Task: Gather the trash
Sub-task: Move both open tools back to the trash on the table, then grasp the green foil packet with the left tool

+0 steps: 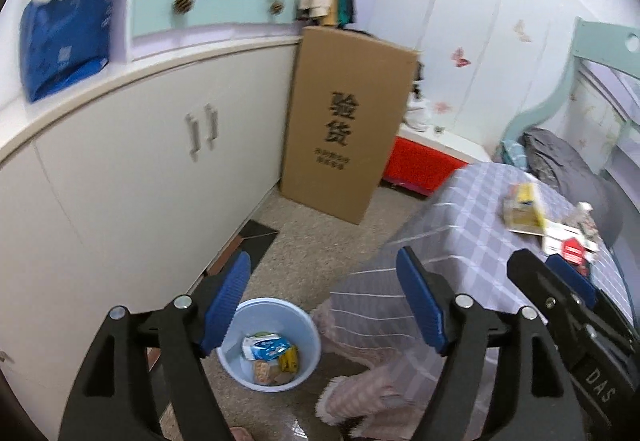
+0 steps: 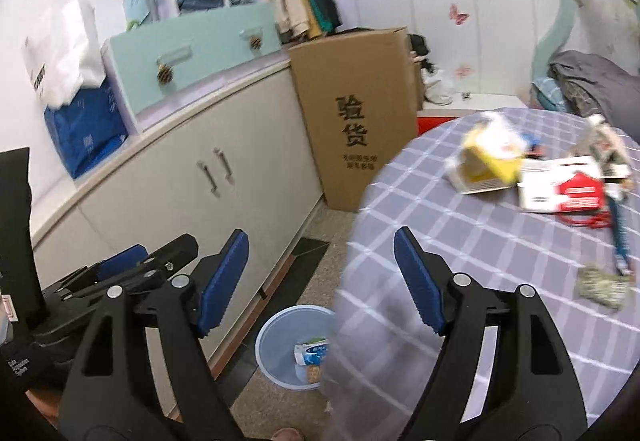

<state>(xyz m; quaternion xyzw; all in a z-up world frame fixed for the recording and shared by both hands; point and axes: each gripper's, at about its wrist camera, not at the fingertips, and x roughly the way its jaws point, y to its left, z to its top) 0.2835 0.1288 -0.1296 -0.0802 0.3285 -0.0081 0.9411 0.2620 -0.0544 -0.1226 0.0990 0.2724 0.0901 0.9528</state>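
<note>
Trash (image 2: 490, 161) lies at about two o'clock in the right wrist view, on a round table (image 2: 460, 241) covered with a checked purple cloth: a crumpled yellow and white carton, a flat white and red box (image 2: 564, 187) just beside it, and a wadded scrap (image 2: 602, 287) nearer the four o'clock edge. What the smaller bits behind the box are is hard to say, since that part is blurred. A pale blue bin (image 1: 270, 345) stands on the speckled floor at six o'clock in the left wrist view, beside the table's hanging cloth, with several wrappers (image 1: 270, 355) already inside it. The left gripper (image 1: 326, 311) hangs above the bin with its blue pads spread wide and nothing between them. The right gripper (image 2: 322, 283) is likewise spread wide and empty, over the table's near edge. A tall cardboard box (image 1: 344, 121) stands at twelve o'clock against the white cabinet (image 1: 160, 161).
</note>
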